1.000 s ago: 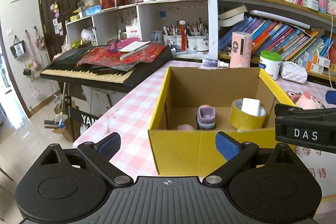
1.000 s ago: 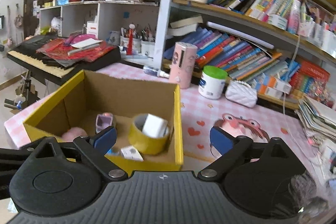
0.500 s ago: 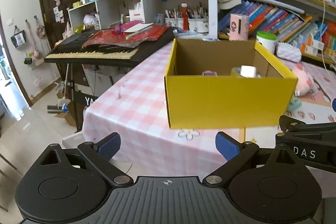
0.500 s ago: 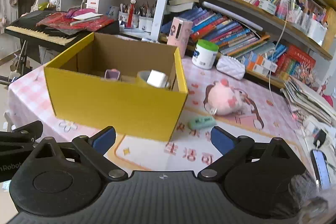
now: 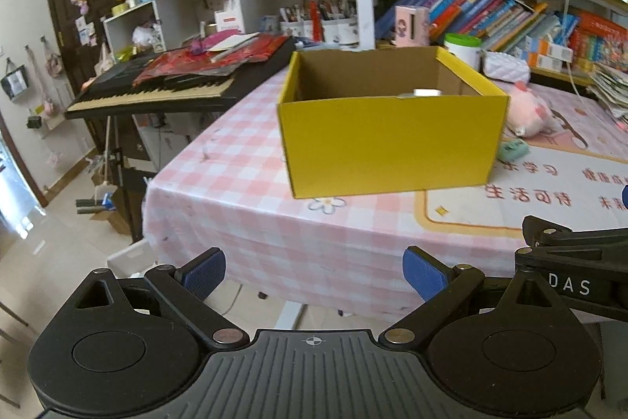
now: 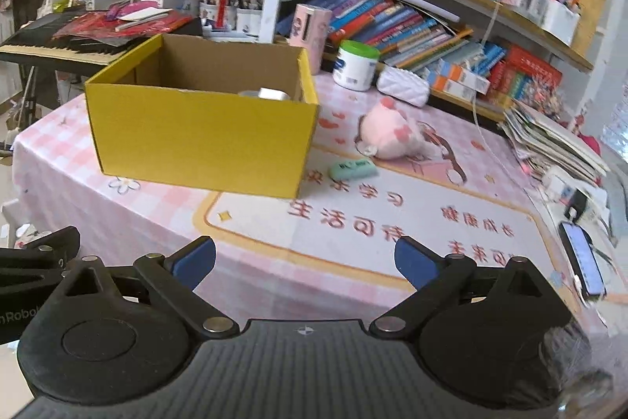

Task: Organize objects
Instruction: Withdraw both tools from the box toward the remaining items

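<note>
Left wrist view: both grippers spread wide and empty, well short of the box.

The left gripper [image 5: 314, 271] sits at the bottom of the frame, its blue pads [image 5: 204, 271] far apart with nothing between them, touching nothing; behind the gap lie the table's [image 5: 243, 207] edge and the floor. The yellow box [image 5: 388, 140] stands on the checked cloth at centre frame, open-topped, with only a pale item's top showing over its rim. In the right wrist view, the right gripper [image 6: 304, 260] at the bottom is likewise wide open and holds nothing. There the box [image 6: 200, 136] sits left of centre; a pink plush [image 6: 386, 134] and a green eraser [image 6: 351, 168] lie on the mat just right of it, and a phone [image 6: 581, 264] lies at the right edge.
</note>
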